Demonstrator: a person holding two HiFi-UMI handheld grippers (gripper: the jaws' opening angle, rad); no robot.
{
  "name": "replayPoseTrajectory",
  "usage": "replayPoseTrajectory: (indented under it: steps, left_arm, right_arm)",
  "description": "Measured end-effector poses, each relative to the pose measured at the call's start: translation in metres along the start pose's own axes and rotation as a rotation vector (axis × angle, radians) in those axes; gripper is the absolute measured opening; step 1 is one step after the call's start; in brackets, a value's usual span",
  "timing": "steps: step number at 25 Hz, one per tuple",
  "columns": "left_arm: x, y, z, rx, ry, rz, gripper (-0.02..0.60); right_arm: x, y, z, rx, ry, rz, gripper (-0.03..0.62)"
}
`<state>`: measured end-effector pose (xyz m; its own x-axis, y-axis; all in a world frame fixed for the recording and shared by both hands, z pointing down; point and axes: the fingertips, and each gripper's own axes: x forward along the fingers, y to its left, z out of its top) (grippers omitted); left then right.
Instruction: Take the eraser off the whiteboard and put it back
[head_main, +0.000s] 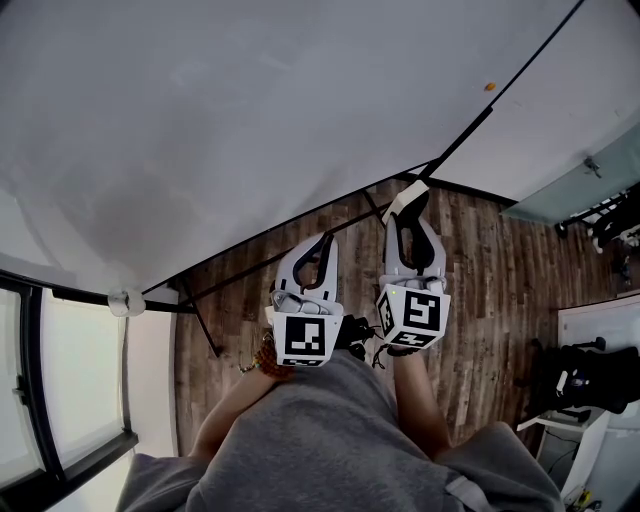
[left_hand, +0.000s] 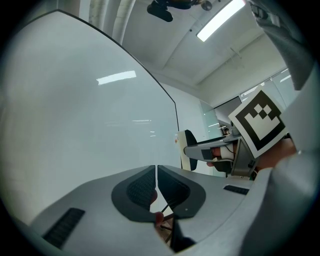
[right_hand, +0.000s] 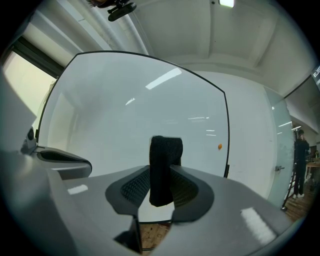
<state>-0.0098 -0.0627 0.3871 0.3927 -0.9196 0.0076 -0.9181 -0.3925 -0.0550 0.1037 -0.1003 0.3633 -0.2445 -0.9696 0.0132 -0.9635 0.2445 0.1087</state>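
Observation:
A big whiteboard (head_main: 230, 120) fills the upper head view and stands close in front of both grippers. The eraser (right_hand: 163, 170), black felt with a white back, stands upright between the pads of my right gripper (right_hand: 161, 192), which is shut on it. In the head view the eraser (head_main: 405, 203) sits at the tip of the right gripper (head_main: 410, 212), near the board's lower edge and off its surface. My left gripper (head_main: 320, 248) hangs just to the left, jaws shut (left_hand: 156, 187) with nothing between them. In the left gripper view the held eraser (left_hand: 187, 156) shows from the side.
A small orange dot (head_main: 489, 86) marks the white wall right of the board. The board's black stand legs (head_main: 205, 320) rest on the wood floor. A window (head_main: 60, 370) is at the left, dark equipment (head_main: 585, 375) at the right. A person (right_hand: 300, 160) stands far right.

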Motion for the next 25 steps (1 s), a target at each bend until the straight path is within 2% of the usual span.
replayPoseTrajectory:
  steps: [25]
  left_arm:
    - [0.034, -0.004, -0.004, -0.001, 0.019, 0.008, 0.008]
  right_arm:
    - [0.029, -0.020, -0.004, -0.023, 0.006, 0.021, 0.120]
